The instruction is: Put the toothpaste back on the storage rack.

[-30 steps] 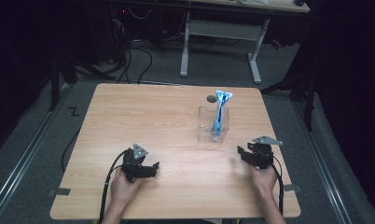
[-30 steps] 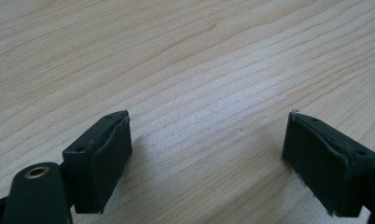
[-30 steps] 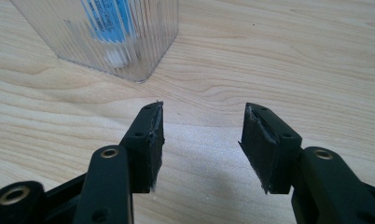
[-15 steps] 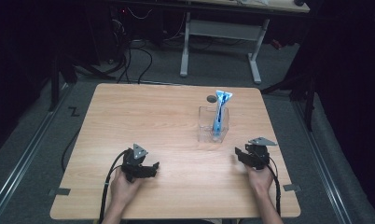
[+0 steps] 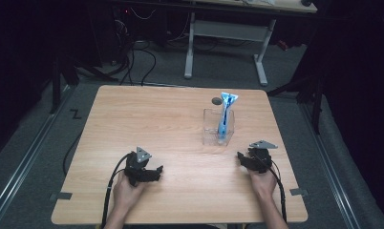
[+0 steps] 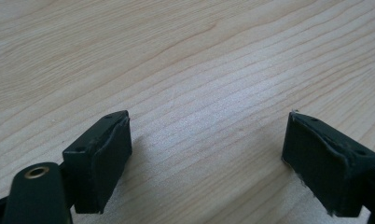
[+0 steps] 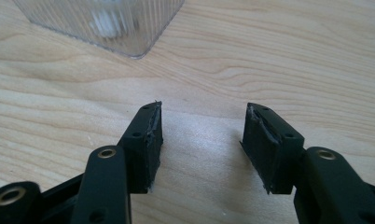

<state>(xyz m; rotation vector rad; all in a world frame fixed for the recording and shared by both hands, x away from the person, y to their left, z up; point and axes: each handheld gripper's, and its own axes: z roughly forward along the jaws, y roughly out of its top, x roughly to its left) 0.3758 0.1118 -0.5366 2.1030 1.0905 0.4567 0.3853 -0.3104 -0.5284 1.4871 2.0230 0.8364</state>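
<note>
A clear ribbed container [image 5: 218,128] stands right of the table's middle, with a blue and white tube [image 5: 224,114] upright in it. My left gripper [image 5: 154,172] rests low at the front left, open, with bare wood between its jaws [image 6: 209,135]. At the front right my right gripper [image 5: 241,157] is open and points toward the container, whose corner [image 7: 106,23] lies just ahead of it. Its jaws [image 7: 202,121] have just been opening a little further, and nothing is between them.
A small dark round object [image 5: 216,100] lies on the wooden table [image 5: 147,119] just behind the container. A cable trails from each gripper off the front edge. A grey desk frame [image 5: 226,33] stands on the floor beyond the table.
The right gripper has edged slightly to the left, toward the container. The left hand has kept still.
</note>
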